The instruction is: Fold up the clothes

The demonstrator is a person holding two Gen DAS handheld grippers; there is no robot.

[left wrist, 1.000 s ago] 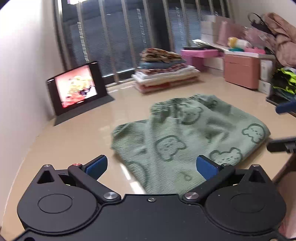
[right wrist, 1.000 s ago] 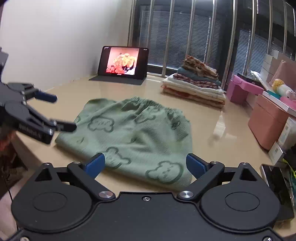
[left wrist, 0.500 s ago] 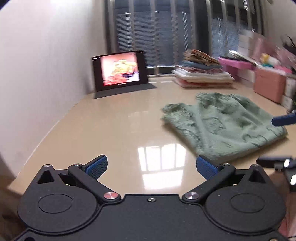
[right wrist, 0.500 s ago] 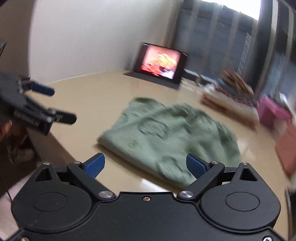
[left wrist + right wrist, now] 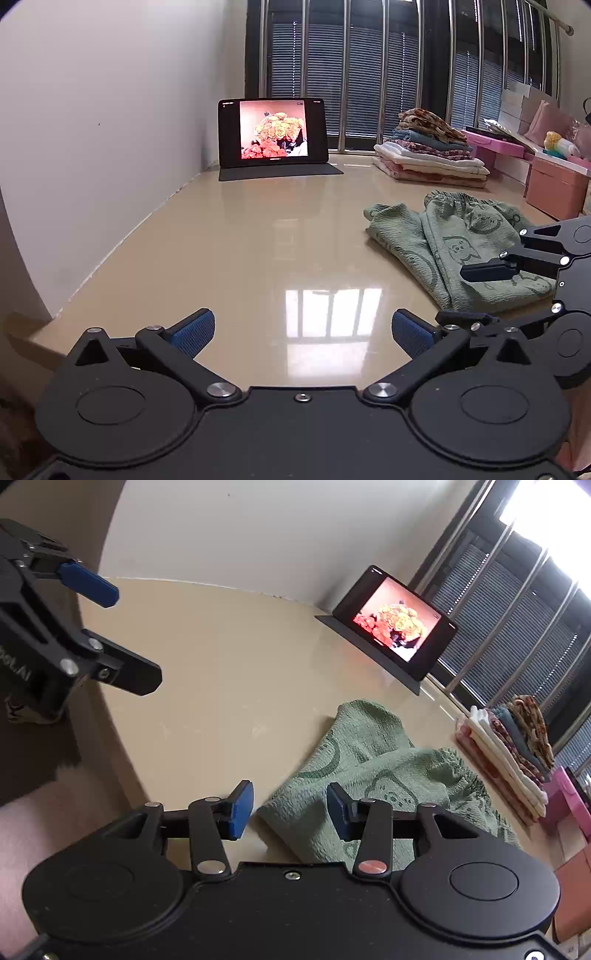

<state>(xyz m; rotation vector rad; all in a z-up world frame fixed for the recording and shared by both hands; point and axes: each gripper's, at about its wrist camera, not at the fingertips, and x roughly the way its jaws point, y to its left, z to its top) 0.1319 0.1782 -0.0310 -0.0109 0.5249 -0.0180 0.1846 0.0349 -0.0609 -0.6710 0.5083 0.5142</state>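
Tabletop (image 5: 240, 258), glossy beige, seen from two hand-held grippers. A green cloth (image 5: 454, 247) with a bear print lies folded on the right part of the table, its gathered waistband toward the window. The left gripper (image 5: 303, 328) hangs over bare table near the front edge, its blue pads spread wide with nothing between them, well apart from the cloth.

The right gripper (image 5: 290, 808) is at the cloth's near corner. Its jaws are closing, and the folded edge of the cloth lies between them, close against the right pad (image 5: 338, 808). A gap shows between the left pad (image 5: 240, 808) and the fabric, so the pads do not yet pinch it. From the left camera, this gripper is rolled on its side, one finger above the cloth, the other low at the table edge.

A tablet (image 5: 272, 134) showing orange roses stands at the back by the white wall. To its right sits a stack (image 5: 430, 151) of folded clothes by the barred window. Pink boxes (image 5: 554, 184) are at the far right.
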